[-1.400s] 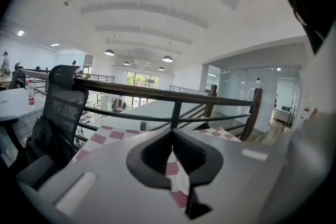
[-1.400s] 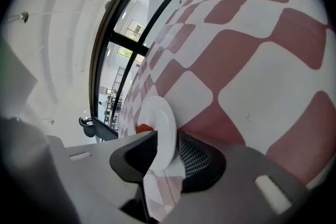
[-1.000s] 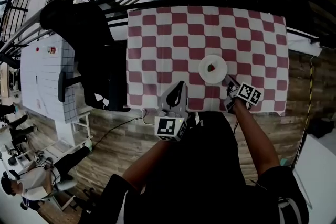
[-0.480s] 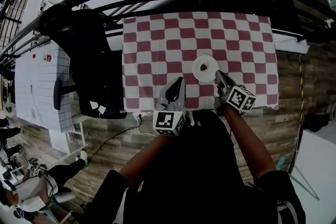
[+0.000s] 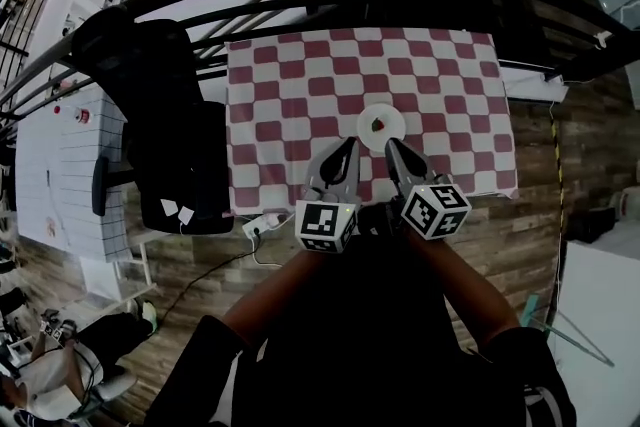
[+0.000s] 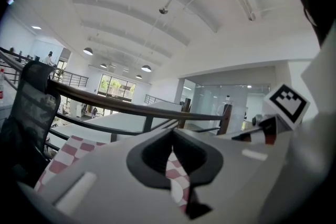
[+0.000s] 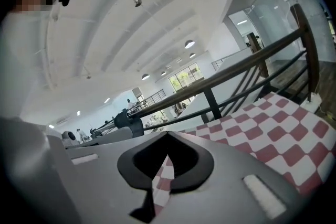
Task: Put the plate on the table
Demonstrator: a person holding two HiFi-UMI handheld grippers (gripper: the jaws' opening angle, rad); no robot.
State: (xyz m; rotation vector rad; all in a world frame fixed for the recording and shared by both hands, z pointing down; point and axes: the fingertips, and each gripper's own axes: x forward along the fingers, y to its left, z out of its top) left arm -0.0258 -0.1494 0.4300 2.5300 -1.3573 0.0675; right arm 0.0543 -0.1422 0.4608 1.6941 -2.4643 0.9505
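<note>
Red-white checkered-cloth table (image 5: 300, 85) carries a round, smooth white plate (image 5: 392, 129).

A small red thing (image 5: 377, 125) on the plate (image 5: 391, 118) is too small to identify. The left gripper (image 5: 349, 147) and right gripper (image 5: 391, 145) cover part of the worktop's (image 5: 280, 105) near edge. In the gripper views, each gripper's body hides most of the worktop.

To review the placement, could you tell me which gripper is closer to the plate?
The right gripper, whose shut tips point at the near rim of the plate; the left gripper sits farther left.
</note>
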